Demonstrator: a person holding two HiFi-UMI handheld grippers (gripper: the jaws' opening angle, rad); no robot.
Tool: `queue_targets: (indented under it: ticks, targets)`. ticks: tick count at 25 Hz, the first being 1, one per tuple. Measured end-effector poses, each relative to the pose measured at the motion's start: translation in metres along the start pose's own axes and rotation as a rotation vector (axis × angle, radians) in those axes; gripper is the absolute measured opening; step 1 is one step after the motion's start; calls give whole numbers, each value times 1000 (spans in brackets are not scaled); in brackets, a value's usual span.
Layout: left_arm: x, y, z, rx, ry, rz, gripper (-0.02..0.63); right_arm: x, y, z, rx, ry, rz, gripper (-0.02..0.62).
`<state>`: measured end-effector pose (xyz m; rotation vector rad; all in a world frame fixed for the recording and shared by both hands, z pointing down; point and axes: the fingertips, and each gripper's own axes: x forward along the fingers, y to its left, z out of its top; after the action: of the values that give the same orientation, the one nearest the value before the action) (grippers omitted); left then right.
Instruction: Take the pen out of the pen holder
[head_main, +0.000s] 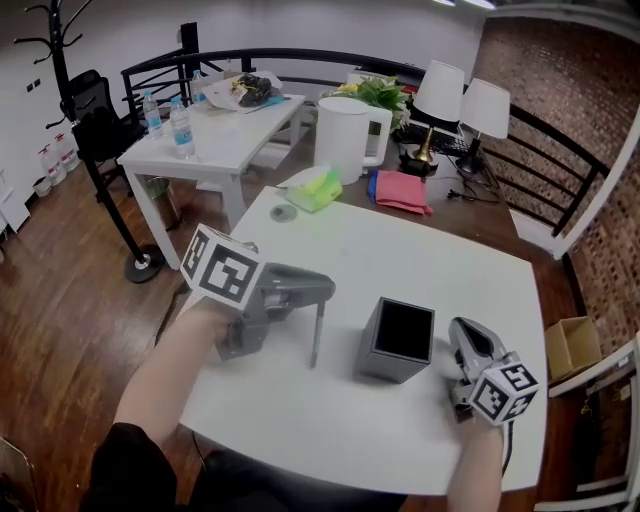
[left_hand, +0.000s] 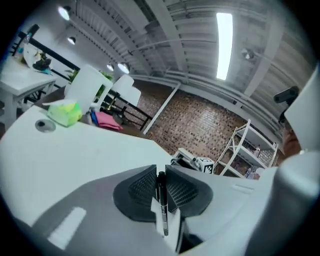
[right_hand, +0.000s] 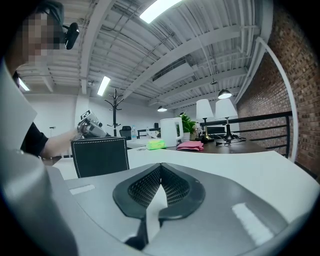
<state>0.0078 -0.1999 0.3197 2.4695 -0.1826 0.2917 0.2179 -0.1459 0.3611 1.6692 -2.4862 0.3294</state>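
Head view, left tool (head_main: 324, 292) grasping pen (head_main: 317, 335), hanging seemingly upright below it, right tool (head_main: 462, 328) clenched.

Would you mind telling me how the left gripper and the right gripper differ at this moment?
The left gripper is clamped on the pen, which hangs down from it, while the right gripper has its jaws together on nothing. The left gripper is to the left of the pen holder, the right gripper to its right. Both are grey, hand-held, and carry a marker cube.
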Motion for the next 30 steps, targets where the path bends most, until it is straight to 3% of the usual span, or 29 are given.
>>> queue_targets:
  ticks: [4,11,18,27,30]
  targets:
    - [20,21,-23,-64,72,15,57,1,0,-1,1,-2,-2,14]
    - [32,48,-40,-31,99,137,57,1,1,-2,-3,7,5,14]
    - [38,62,-22,-157,-57,188,57,2,1,-1,-4,7,4,14]
    - [34,65,-18,-122,-107,258,57,-1,-1,-3,-2,9,-4,14]
    - [31,68,-17,-61,-121,300,57,0,-1,-2,-1,4,-1,14]
